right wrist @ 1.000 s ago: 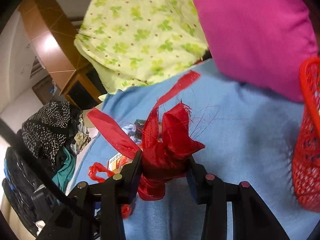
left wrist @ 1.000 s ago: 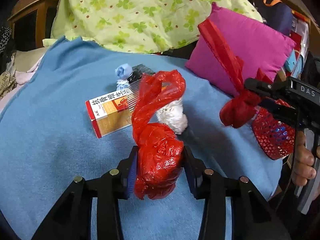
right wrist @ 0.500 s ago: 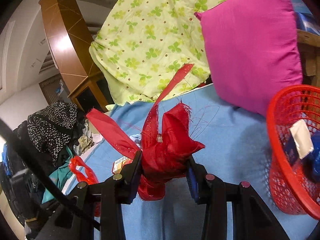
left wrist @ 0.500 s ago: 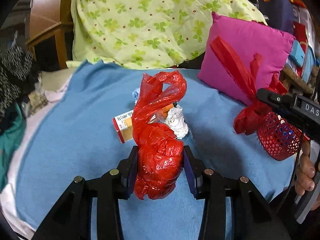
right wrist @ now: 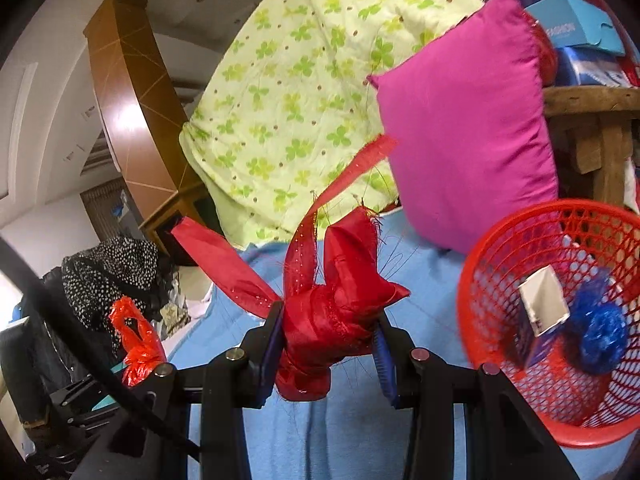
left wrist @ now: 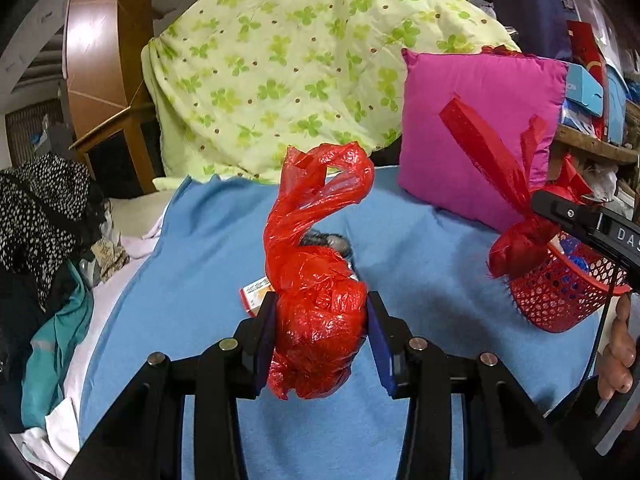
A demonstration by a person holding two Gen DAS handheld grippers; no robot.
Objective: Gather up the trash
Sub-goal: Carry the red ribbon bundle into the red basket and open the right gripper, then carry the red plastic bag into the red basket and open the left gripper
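My left gripper (left wrist: 320, 336) is shut on a crumpled red plastic bag (left wrist: 316, 280) and holds it above the blue blanket (left wrist: 200, 260). My right gripper (right wrist: 326, 344) is shut on a bunch of red ribbon cloth (right wrist: 332, 308), held just left of the red mesh basket (right wrist: 520, 240). The basket also shows in the left wrist view (left wrist: 560, 300) at the right, with the ribbon bundle (left wrist: 516, 244) at its rim. Inside the basket lie a small white and blue box (right wrist: 542, 312) and a blue plastic wad (right wrist: 596, 328). An orange and white box (left wrist: 256, 294) lies on the blanket, mostly hidden behind the bag.
A magenta pillow (left wrist: 472, 128) and a green clover quilt (left wrist: 288, 64) stand at the back of the bed. Dark clothes (left wrist: 40, 216) are piled off the left edge. A wooden shelf with boxes (right wrist: 588, 96) stands behind the basket.
Both grippers have risen and drawn back from the blanket with their loads. The right gripper has moved so the red basket and its contents come into view beside the ribbon.
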